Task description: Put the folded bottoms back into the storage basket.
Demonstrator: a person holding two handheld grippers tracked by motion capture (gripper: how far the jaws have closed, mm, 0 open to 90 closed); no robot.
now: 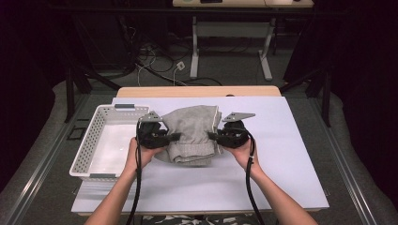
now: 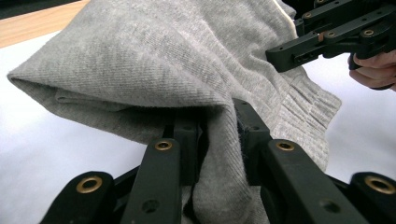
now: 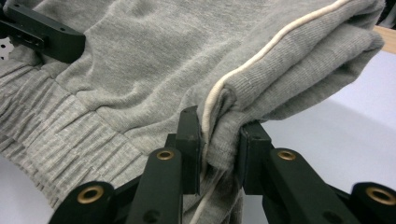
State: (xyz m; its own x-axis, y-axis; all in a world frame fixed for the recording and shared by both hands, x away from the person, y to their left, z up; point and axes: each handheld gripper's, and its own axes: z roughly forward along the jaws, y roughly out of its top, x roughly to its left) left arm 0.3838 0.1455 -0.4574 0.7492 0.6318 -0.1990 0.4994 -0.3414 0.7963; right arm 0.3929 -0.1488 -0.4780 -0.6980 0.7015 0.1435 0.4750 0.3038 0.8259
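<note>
Between the two hands, the folded grey knit garment with a cream piping stripe (image 1: 193,133) sags, its underside hidden, beside the white perforated plastic basket (image 1: 89,145). Left gripper (image 1: 174,137) and right gripper (image 1: 212,136) each pinch a fold of its cloth, jaws narrow.

left gripper (image 1: 174,137) – jaws clamped; right gripper (image 1: 212,136) same, facing inward.

You see: sweatpants (image 1: 192,133) heather grey, cream side piping, ribbed cuff | basket (image 1: 94,140) white, perforated | table sheet (image 1: 281,154) white | your grippers' jaws black
</note>
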